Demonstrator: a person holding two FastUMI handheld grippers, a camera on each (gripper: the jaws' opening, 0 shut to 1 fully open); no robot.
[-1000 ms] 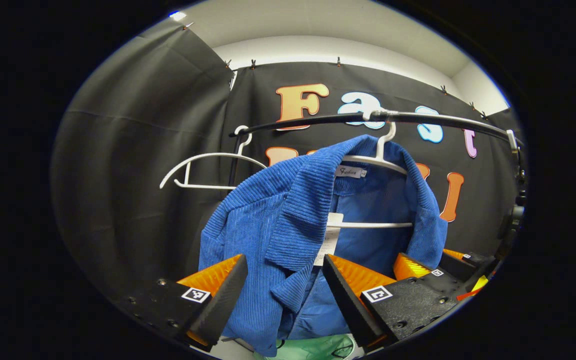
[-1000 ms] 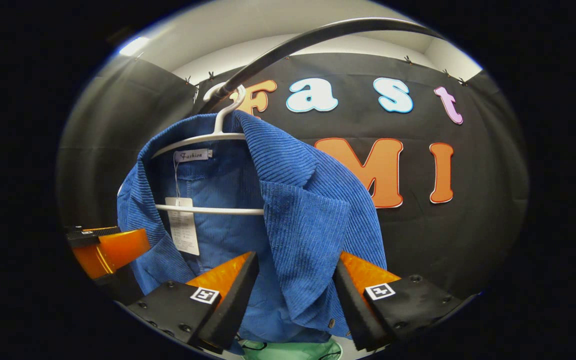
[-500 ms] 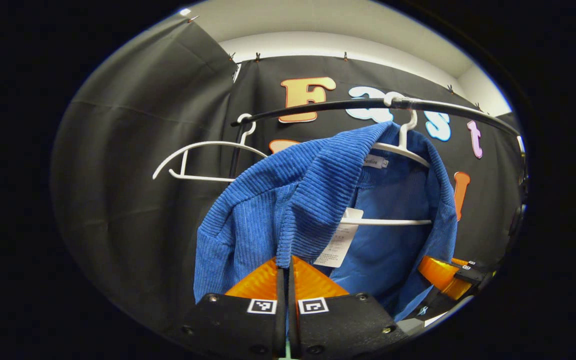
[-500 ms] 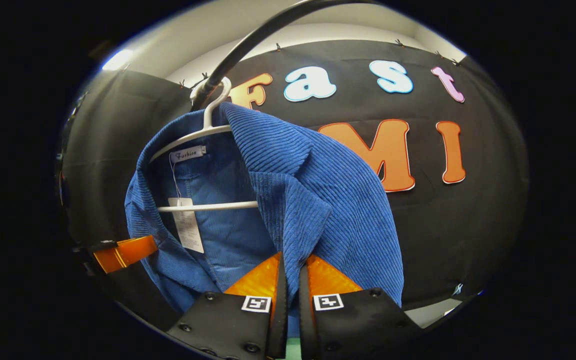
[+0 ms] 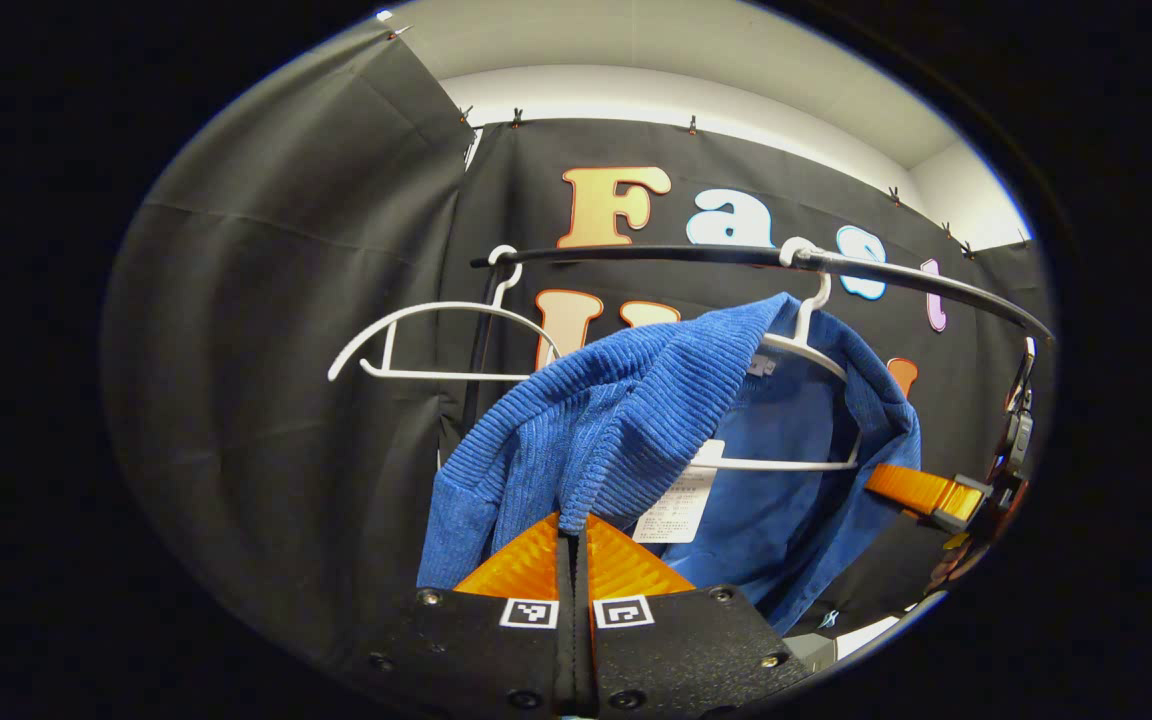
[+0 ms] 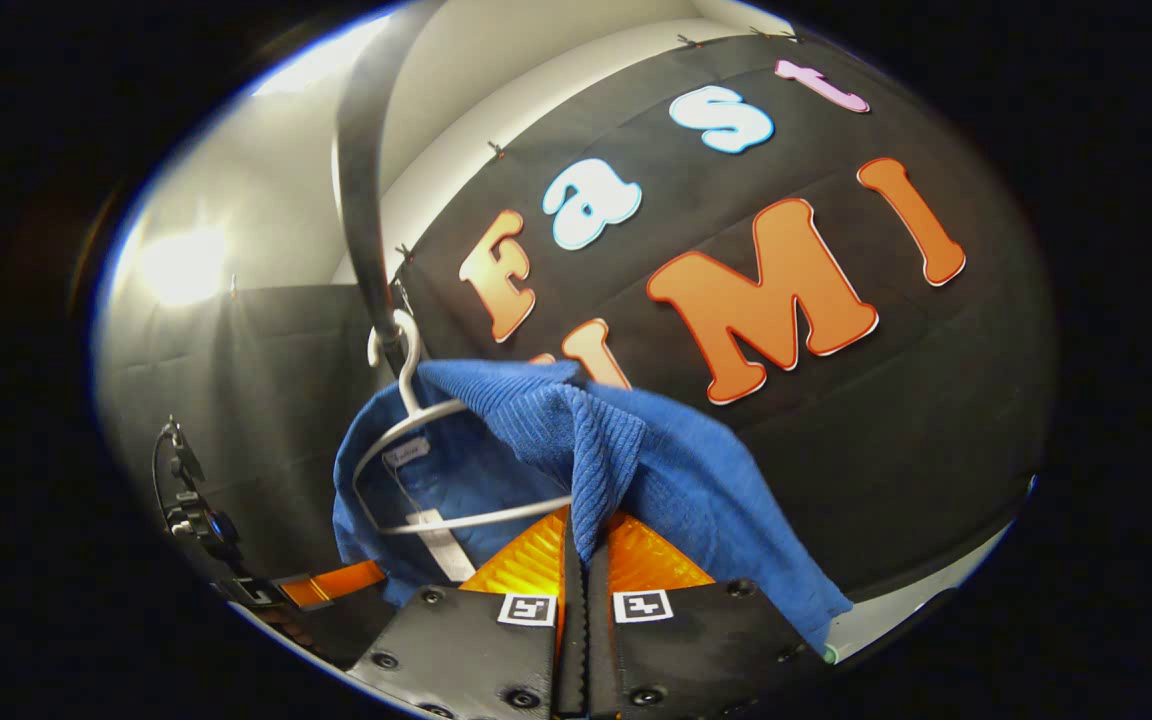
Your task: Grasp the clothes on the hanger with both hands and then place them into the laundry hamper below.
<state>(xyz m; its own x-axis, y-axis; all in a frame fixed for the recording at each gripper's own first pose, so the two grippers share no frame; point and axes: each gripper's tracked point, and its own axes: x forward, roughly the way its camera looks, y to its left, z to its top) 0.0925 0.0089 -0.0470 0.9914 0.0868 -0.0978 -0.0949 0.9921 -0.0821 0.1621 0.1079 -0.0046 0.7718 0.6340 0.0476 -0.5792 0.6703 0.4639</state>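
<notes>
Each gripper, the left gripper point(image 5: 572, 540) and the right gripper point(image 6: 576, 545), is built with two wedge-shaped ribbed fingers set on flat black plates, on which a small square black-and-white marker is stuck nearest the fingers and round screw heads are seen behind the marker.

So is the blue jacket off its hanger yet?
Not yet: the blue jacket still drapes over the white hanger hooked on the rail.
</notes>
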